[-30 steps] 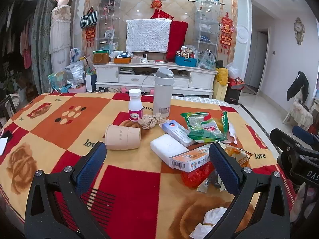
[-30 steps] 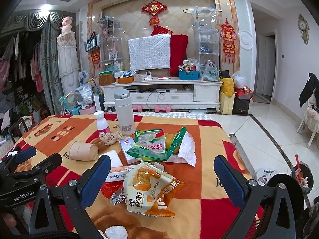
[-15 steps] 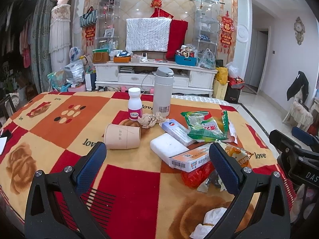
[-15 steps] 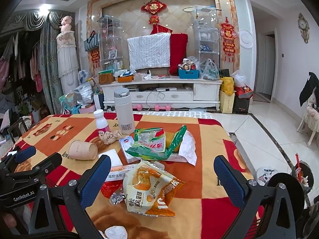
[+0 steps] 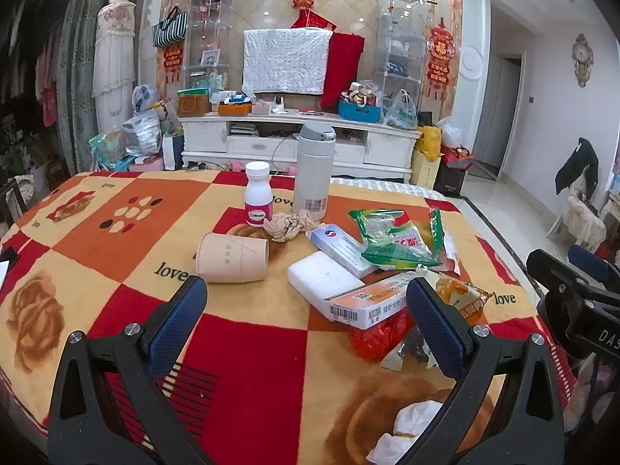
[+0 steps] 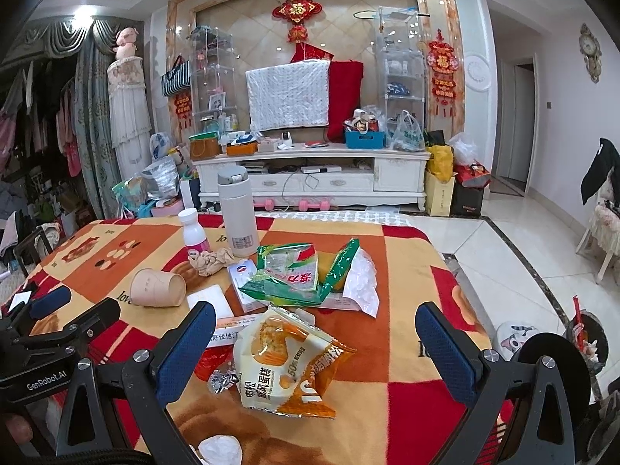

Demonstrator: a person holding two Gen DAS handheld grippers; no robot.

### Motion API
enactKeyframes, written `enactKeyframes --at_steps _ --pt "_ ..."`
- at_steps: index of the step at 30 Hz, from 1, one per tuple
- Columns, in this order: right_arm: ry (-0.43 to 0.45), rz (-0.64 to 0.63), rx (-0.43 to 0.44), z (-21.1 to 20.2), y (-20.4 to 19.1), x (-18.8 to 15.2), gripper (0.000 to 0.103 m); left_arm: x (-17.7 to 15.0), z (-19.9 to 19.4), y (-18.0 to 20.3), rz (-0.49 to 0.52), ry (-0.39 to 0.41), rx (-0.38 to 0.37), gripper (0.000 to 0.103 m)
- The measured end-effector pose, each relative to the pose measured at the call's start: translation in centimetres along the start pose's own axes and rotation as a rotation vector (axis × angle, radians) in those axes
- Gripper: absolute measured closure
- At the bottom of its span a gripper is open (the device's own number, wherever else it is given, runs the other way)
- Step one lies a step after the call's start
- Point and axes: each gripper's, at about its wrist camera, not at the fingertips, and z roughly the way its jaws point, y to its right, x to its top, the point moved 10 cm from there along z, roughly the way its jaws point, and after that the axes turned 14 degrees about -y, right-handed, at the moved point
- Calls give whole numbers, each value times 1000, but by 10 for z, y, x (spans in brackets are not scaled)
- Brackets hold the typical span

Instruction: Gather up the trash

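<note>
Living room; white TV cabinet (image 5: 294, 143) at upper centre. Checked blanket (image 5: 248, 348) covers the table. Left gripper (image 5: 306, 310) and right gripper (image 6: 316, 339) both gape wide, holding nothing. Paper cup (image 5: 231, 257) lies on its side at centre-left, long axis horizontal, mouth toward frame right. Orange snack bag (image 6: 288, 368) lies flat at lower centre between the right fingers.

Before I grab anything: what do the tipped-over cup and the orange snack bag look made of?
Tipped-over cup: likely paper, matte beige with a visible side seam. Orange snack bag: glossy printed plastic film, creased and puffy, with a crimped edge; possibly foil-lined, can't tell.
</note>
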Motion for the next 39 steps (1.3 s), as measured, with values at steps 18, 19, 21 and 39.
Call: enactKeyframes --at_steps 18,19,21,39 --pt "-28 12 6 9 6 -2 1 -2 6 -4 2 -21 7 1" --pt "-29 13 5 10 6 -2 1 -2 6 -4 1 -22 7 1" --pt "-35 12 2 11 7 -3 1 -2 8 -5 -1 -26 8 1" --pt "-72 -10 -10 24 -1 -8 1 -4 16 -17 -28 -36 10 1"
